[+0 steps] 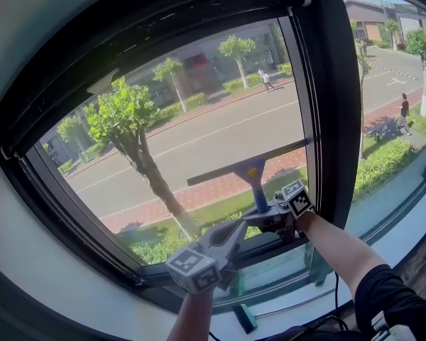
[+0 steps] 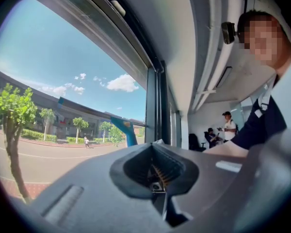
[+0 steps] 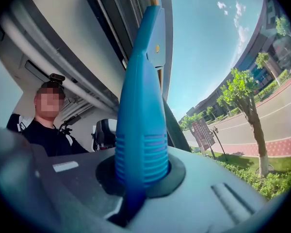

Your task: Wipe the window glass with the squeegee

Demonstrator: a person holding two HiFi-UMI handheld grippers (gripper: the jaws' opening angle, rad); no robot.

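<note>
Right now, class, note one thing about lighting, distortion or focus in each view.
Head view: fisheye bows the window frame; sunlit street, dark surround. Left gripper view: the left tool is near and soft, the street sharper. Right gripper view: the squeegee looms oversized in the right tool, against bright sky.

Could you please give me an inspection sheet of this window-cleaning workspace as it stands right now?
Surface: window glass looks onto a sunlit street; no streaks can be made out.
Job's things: blue-handled squeegee, its blade across the pane's lower right part, apparently against the glass.
Clutter: small dark green object on the sill; what it is cannot be told.
Grippers: right gripper shut on the squeegee's handle; left gripper shut and empty, low by the bottom frame.
Cables: one black cable below the right forearm.
Surroundings: trees and a pedestrian outside; people in the room behind.
</note>
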